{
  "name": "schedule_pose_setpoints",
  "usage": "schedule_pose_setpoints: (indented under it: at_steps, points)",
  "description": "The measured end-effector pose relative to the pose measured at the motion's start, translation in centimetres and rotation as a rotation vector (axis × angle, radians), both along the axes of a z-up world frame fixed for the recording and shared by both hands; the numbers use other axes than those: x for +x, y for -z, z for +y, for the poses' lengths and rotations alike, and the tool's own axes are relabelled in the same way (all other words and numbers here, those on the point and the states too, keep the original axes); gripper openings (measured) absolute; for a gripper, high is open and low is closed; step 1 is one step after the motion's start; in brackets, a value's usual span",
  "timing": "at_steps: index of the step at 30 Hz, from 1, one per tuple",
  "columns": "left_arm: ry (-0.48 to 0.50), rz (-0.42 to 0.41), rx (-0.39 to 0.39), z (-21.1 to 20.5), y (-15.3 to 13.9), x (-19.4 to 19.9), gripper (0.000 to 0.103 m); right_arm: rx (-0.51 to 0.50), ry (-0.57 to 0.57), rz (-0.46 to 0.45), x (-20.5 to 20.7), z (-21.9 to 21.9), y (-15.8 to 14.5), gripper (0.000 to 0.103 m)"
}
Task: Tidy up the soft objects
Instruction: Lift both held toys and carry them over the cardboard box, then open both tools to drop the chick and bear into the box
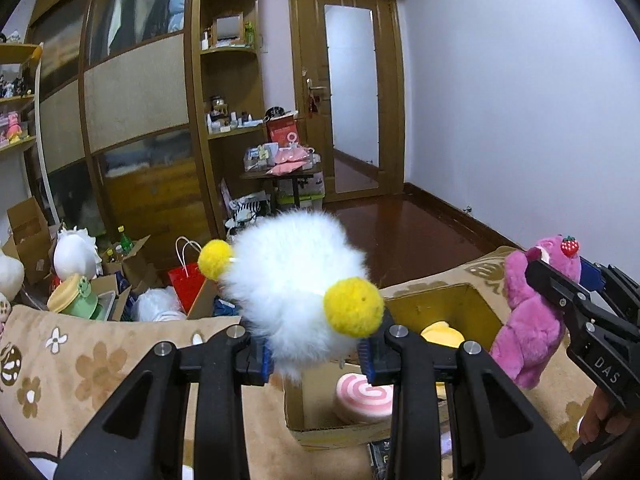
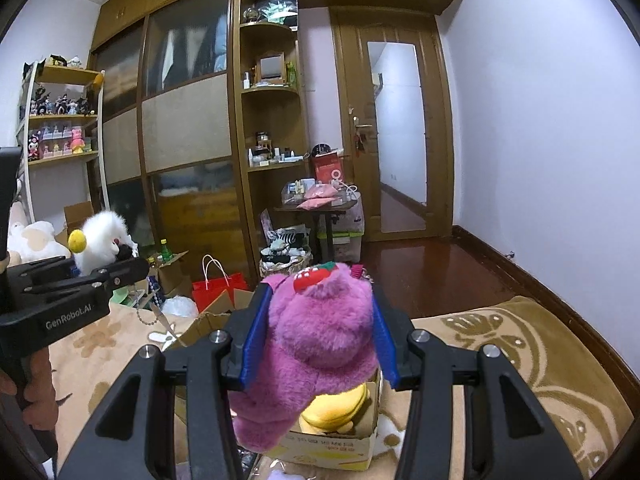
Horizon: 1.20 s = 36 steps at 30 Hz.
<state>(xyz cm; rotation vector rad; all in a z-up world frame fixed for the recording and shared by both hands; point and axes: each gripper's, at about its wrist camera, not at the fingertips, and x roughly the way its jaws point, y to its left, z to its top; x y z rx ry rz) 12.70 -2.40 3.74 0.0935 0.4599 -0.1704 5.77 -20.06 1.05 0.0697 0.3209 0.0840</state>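
Note:
My left gripper point(image 1: 318, 354) is shut on a fluffy white plush point(image 1: 292, 284) with two yellow pompoms, held in the air above an open cardboard box point(image 1: 448, 300). Inside the box lie a pink swirl cushion point(image 1: 365, 395) and a yellow soft toy point(image 1: 442, 334). My right gripper point(image 2: 316, 340) is shut on the head of a pink bear plush point(image 2: 316, 344) with a strawberry on its head, hanging over the same box point(image 2: 332, 446) and yellow toy point(image 2: 336, 408). From the left wrist the bear point(image 1: 532, 316) and right gripper point(image 1: 560, 280) appear at the right; the white plush point(image 2: 102, 242) shows at the left in the right wrist view.
The box rests on a beige flowered blanket point(image 1: 80, 360). Beyond its edge the floor holds cardboard boxes, a red paper bag point(image 1: 186, 282), plush toys and a small cluttered table point(image 1: 280, 172). A wooden wardrobe, shelves and a door point(image 1: 352, 96) stand behind; dark floor lies to the right.

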Motion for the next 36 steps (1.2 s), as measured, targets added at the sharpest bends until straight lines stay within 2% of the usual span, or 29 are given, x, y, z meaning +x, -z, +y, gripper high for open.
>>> schedule_pose_setpoints:
  at_steps: [14,22,24,25,28,30,36]
  points:
    - [0.041,0.163,0.05,-1.4,6.0,3.6,0.032,-0.04,-0.013,0.068,3.5,0.8,3.7,0.05]
    - [0.04,0.259,0.078,-1.8,8.5,4.9,0.034,0.007,-0.028,0.113,4.7,0.0,5.2,0.054]
    - [0.032,0.282,0.073,-1.6,9.0,5.1,0.051,0.019,-0.034,0.144,5.1,-0.2,5.7,0.054]
    - [0.026,0.282,0.074,-1.5,9.1,5.1,0.055,0.018,-0.03,0.154,5.1,-0.2,5.9,0.054]
    - [0.018,0.283,0.092,-1.5,9.3,4.9,0.058,0.042,-0.028,0.184,5.4,-0.6,6.4,0.056]
    - [0.016,0.299,0.092,-1.5,9.5,4.9,0.068,0.061,-0.035,0.195,5.4,-0.9,6.5,0.058]
    - [0.013,0.299,0.075,-1.0,8.8,4.4,0.083,0.051,-0.043,0.207,4.8,-0.7,6.4,0.065]
